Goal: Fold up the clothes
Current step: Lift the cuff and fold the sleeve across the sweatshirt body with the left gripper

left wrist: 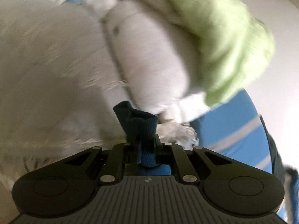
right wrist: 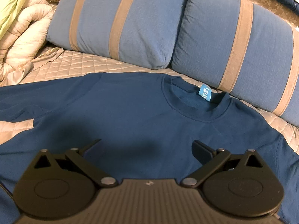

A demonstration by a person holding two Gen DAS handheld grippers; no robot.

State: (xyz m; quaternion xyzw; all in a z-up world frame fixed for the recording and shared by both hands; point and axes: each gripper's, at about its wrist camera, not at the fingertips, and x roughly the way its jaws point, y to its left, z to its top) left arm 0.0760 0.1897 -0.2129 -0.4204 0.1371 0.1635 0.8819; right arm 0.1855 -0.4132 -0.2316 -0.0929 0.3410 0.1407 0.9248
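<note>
The blue sweatshirt (right wrist: 130, 112) lay flat on the bed (right wrist: 78, 65), neck toward the pillows (right wrist: 130, 24). The left claw (left wrist: 143, 140) was clamped on its ribbed cuff (left wrist: 140, 125); that small bite could slip as the sleeve rose. The right claw (right wrist: 147, 149) hung with its jaws apart above the chest. Pillows and a rumpled quilt (right wrist: 24, 37) hemmed the far edge.
</note>
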